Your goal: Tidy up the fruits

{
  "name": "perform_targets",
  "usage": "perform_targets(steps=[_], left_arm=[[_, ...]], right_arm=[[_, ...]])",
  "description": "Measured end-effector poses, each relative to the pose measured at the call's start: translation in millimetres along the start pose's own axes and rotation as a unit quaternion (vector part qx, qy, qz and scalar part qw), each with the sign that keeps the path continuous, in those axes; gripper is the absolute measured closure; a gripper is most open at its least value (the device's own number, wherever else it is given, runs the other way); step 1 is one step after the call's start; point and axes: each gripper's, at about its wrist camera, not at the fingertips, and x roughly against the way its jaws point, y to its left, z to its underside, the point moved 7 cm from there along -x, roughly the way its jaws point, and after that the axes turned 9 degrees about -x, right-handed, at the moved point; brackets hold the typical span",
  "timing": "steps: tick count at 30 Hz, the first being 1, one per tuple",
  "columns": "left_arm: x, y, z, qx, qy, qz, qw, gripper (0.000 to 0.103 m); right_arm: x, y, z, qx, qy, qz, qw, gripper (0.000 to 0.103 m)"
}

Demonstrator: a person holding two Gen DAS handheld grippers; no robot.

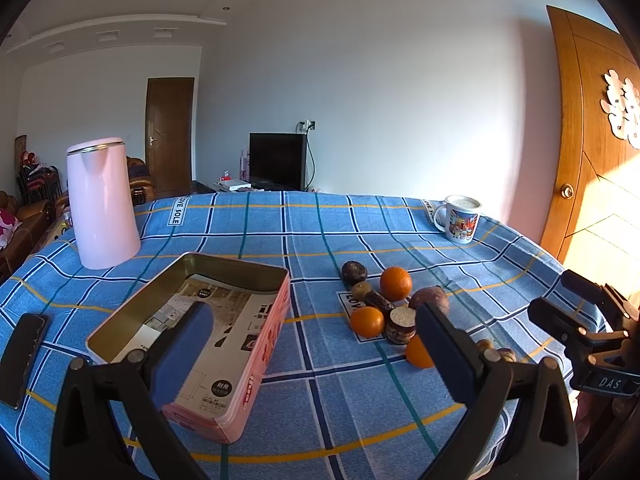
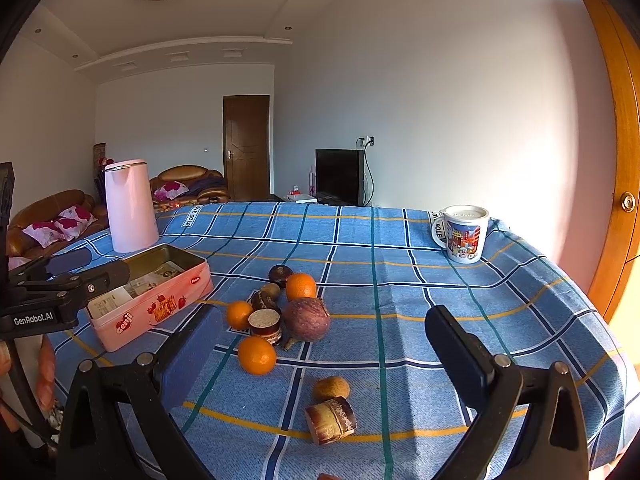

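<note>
- The left wrist view alone shows a dark phone (image 1: 25, 356) lying flat at the near left edge of the blue checked tablecloth (image 1: 328, 232); it also catches the right gripper (image 1: 560, 312) coming in from the right edge.
- The right wrist view alone shows a small tan fruit (image 2: 331, 388) and a cut cane piece (image 2: 331, 420) lying near that camera, apart from the main pile; it also shows the left gripper (image 2: 80, 268) reaching in at the left, over the tin's near end.
- The pink tin (image 1: 192, 344) lies open on the cloth left of the fruit, its long axis running from the near edge away toward the pink kettle (image 1: 102, 204); printed paper lies inside it.
- The fruit pile sits mid-table, just right of the tin: three oranges, the farthest one (image 1: 395, 283) beside a purple-brown round fruit (image 1: 430, 298), plus a cane stump (image 1: 401, 325) standing with its cut face up and a dark round fruit (image 1: 354, 272) at the back.
- A lidded mug (image 1: 460, 218) stands at the far right, handle turned left.
- Left gripper: fingers spread wide, nothing between them; one pad (image 1: 180, 356) overlaps the tin in the picture, though contact is hard to judge.
- Right gripper: fingers likewise wide apart and holding nothing, hovering above the cloth with the two stray pieces between them.
</note>
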Motion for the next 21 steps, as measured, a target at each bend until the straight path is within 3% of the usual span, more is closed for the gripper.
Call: perform_targets(steps=[21], left_arm=[[1.0, -1.7, 2.0, 0.001, 0.002, 0.000, 1.0000, 0.000]], right_arm=[[-2.7, 1.8, 5.5, 0.000, 0.011, -0.006, 1.000, 0.001]])
